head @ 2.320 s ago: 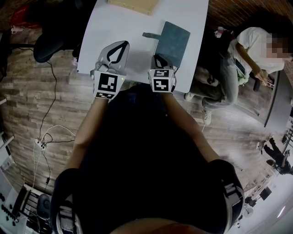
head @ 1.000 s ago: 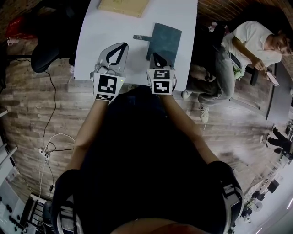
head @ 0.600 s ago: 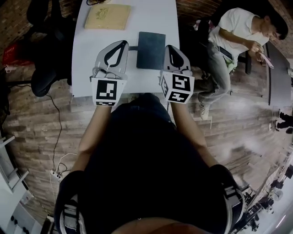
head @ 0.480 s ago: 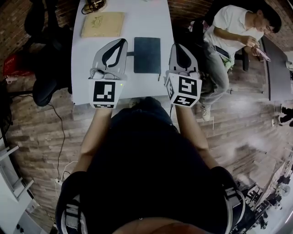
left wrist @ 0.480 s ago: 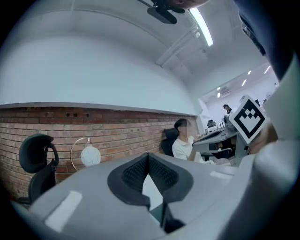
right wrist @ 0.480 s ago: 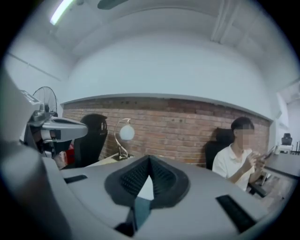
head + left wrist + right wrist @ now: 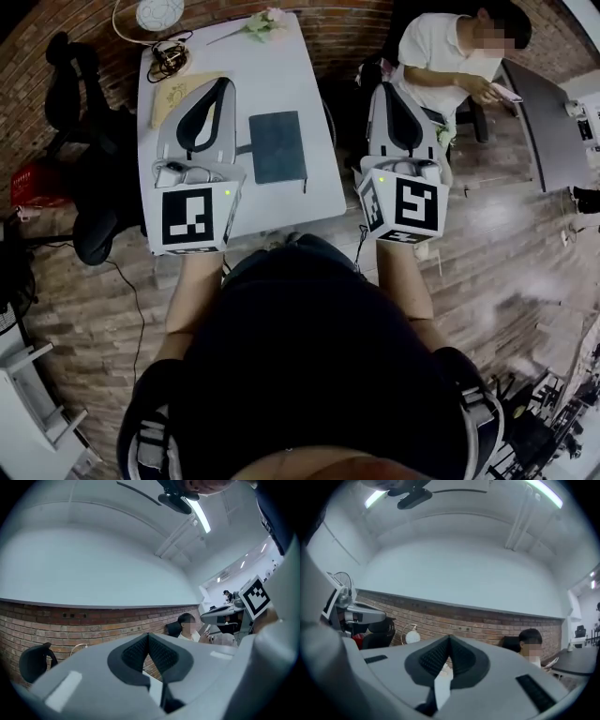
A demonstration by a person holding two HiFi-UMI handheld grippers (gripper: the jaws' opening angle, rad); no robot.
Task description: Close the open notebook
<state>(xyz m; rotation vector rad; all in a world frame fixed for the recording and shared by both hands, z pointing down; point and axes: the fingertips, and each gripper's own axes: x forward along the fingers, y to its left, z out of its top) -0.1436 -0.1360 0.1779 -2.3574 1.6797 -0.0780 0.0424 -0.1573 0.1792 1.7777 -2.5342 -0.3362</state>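
Both left gripper (image 7: 222,86) and right gripper (image 7: 389,91), fingers together, empty, are lifting away; the upper-centre notebook (image 7: 277,147) is lying closed, so the task is likely done.

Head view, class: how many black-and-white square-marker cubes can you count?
2. One black-and-white square-marker cube sits on the left tool, over the white table's near edge; the other on the right tool, beyond the table's right edge. None seems hidden.

A matt dark cover is seen on the notebook (image 7: 277,146); the table (image 7: 281,75) is finished smooth white, the floor (image 7: 75,319) done in wood planks, the wall (image 7: 70,620) in rough brick.
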